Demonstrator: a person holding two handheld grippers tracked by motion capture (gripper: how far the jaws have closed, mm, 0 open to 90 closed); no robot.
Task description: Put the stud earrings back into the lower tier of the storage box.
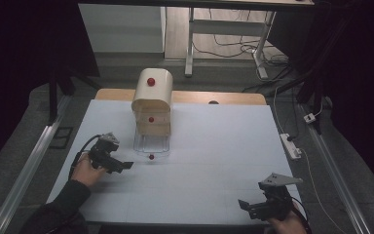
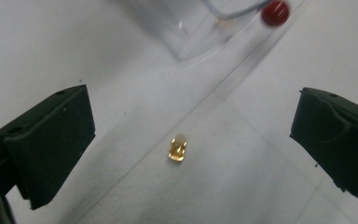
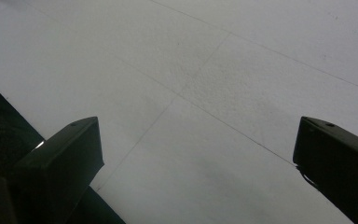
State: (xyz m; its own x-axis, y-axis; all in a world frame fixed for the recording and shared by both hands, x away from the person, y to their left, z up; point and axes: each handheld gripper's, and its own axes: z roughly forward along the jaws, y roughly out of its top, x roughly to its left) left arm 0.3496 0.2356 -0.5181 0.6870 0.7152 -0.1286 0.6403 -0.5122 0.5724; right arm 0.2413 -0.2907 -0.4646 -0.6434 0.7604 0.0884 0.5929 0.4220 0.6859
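the left gripper [image 1: 126, 165] stood over the white table [image 1: 214, 161] with its jaws spread wide and nothing pinched between them. in the left gripper view a small gold-coloured object [image 2: 178, 148], lying flat on the table, sat between the two black jaws and slightly ahead of them, apart from both pads; its exact kind could not be told. beyond that gripper, just past the gold object, lay the corner of a clear plastic drawer [image 2: 200, 32] with a red knob [image 2: 275, 13] at its front. in the high view this clear drawer [image 1: 151, 146] was pulled out of a small cream cabinet with a rounded top [image 1: 152, 100], which stood ahead of the left gripper and to its right; the drawer's red knob [image 1: 151, 157] was the part nearest the jaws. the right gripper [image 1: 246, 207] rested low at the near right edge of the table, well apart from the cabinet, its jaws likewise spread with bare table between them. a person's left hand [image 1: 85, 170] held the left gripper.
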